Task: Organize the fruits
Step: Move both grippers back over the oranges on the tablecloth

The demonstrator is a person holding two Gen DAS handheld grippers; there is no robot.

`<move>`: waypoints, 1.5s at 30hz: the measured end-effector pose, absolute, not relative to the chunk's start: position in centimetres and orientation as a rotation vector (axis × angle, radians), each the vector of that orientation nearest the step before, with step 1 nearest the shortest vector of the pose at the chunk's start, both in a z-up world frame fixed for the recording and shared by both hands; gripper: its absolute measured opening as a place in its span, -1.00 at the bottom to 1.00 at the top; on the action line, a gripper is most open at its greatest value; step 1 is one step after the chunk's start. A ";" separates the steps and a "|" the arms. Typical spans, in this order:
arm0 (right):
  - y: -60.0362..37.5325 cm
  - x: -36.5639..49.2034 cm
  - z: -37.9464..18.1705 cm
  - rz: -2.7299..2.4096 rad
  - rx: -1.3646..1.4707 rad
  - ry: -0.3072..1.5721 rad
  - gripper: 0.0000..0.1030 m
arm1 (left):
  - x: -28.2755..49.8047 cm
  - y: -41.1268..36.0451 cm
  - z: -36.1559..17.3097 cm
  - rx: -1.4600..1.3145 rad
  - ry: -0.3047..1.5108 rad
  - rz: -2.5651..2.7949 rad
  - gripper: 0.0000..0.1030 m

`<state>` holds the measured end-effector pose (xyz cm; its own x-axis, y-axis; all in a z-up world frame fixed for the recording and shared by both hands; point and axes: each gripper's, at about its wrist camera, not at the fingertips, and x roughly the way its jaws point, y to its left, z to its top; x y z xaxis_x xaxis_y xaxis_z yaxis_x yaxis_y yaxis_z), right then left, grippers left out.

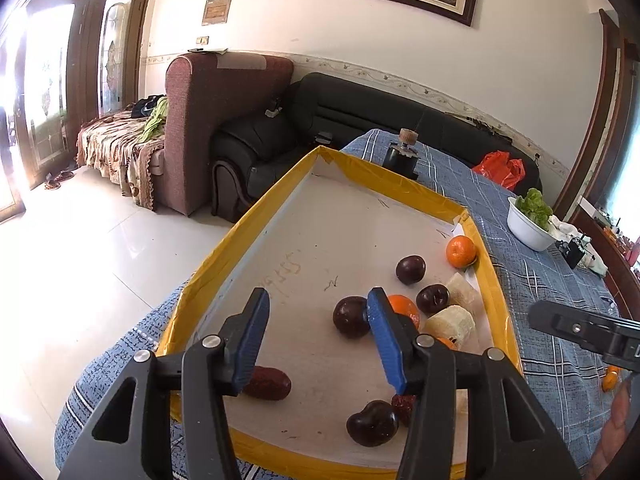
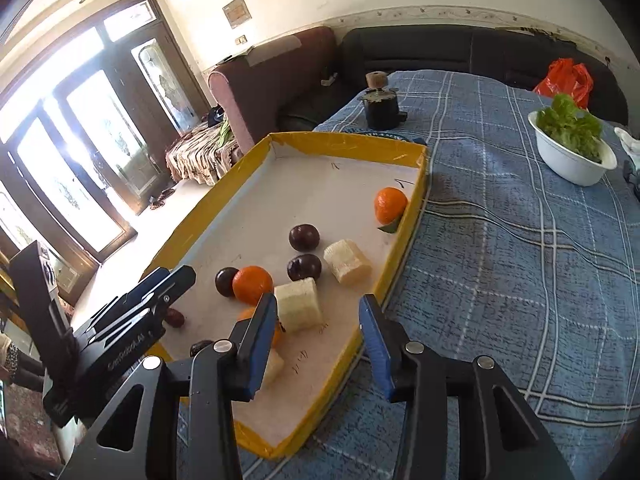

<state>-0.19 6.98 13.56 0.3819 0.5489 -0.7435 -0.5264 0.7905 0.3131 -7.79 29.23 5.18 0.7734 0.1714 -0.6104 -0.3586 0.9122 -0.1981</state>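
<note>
Blue checked cloth [image 2: 520,240], woven and slightly rumpled, over a table. On it, a shallow rectangular tray [image 2: 414,196] with glossy yellow taped walls and a scuffed, pen-marked white floor.

Beyond the tray, a round white bowl [image 2: 568,164] of frilly green leaves, and a squat dark cylinder [image 2: 380,110] with a pale wooden knob on top.

Inside the tray, all the fruit, loosely grouped toward the right wall: smooth, dark, rounded plums, one of them [image 2: 305,237] apart near the middle; a dimpled orange tangerine [image 2: 390,204] with a green leaf against the right wall, another tangerine [image 2: 252,285] in the cluster; pale, fibrous, cut cylinders of cane [image 2: 347,261], one lying, one block [image 2: 298,304] upright. Wrinkled red date [image 1: 267,383] beside the left wall, partly behind a finger.

Left gripper [image 1: 316,336]: black frame, ribbed blue pads, spread apart with nothing between, poised over the tray floor. Right gripper [image 2: 318,340]: same build, also spread and empty, over the tray's right wall near the front corner.

Partly hidden behind the right gripper's left finger: a third tangerine and another cane piece. One more small orange fruit [image 1: 610,380] outside the tray at the left view's right edge, cut off. Front tray corners blocked by the black frames.
</note>
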 end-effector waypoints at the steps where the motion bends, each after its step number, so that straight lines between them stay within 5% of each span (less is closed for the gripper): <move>1: 6.4 -0.3 13.6 0.681 0.034 0.961 -0.08 | -7.8 29.2 5.2 -0.310 0.624 0.291 -0.02; 45: -18.1 -2.6 14.7 0.335 0.316 0.830 0.04 | -5.9 11.7 9.1 0.057 0.595 0.134 0.33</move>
